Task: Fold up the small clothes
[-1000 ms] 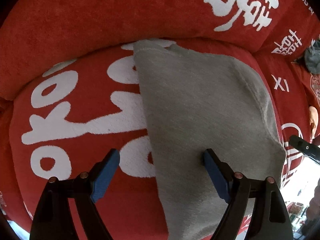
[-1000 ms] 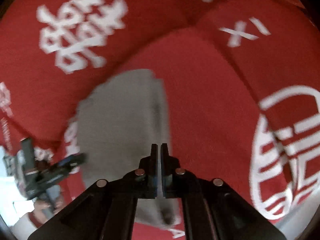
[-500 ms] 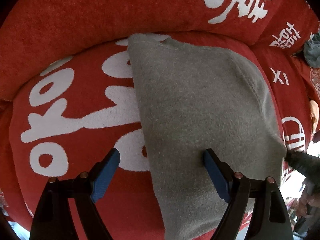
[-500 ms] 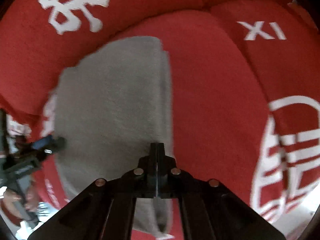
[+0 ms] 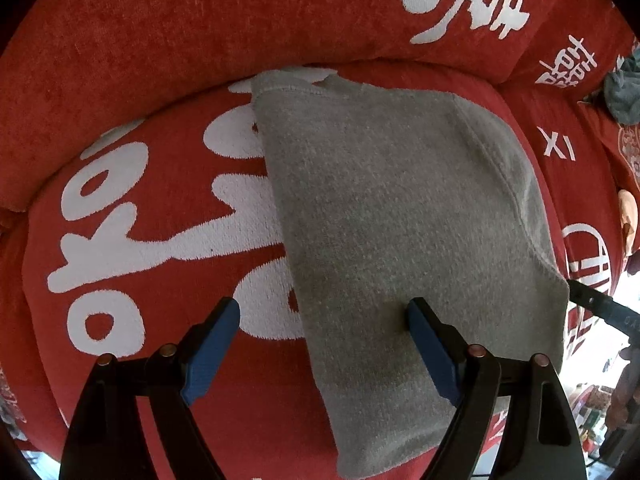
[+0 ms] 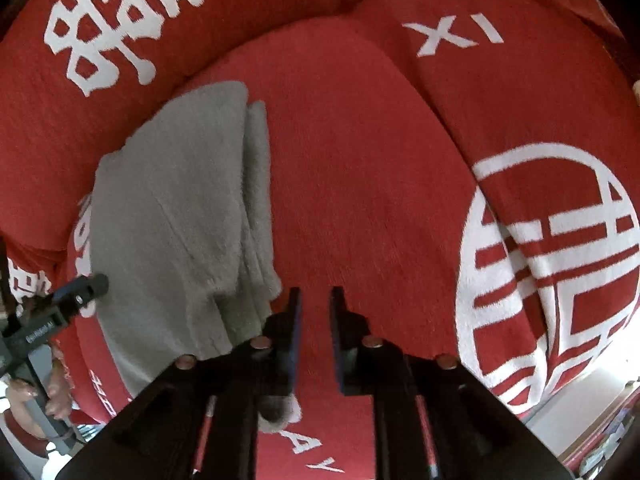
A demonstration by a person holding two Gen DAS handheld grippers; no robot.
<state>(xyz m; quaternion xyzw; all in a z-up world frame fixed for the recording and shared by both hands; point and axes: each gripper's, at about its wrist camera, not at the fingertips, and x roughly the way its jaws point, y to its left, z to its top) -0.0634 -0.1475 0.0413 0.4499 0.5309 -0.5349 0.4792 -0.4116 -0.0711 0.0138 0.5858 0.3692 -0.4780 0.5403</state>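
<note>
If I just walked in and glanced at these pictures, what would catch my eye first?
First, the bright red sofa cover with big white characters, filling both views. Next, the folded grey garment lying flat in the middle of the seat. Then the tools: the left gripper spread wide over the garment's near edge, and the right gripper beside its layered edge, jaws opening with nothing between them.

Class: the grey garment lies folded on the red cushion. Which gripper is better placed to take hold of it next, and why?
Probably the left gripper: it hangs open astride the grey garment's edge. The right gripper, jaws opening with nothing between them, sits beside the garment over bare red cushion.
</note>
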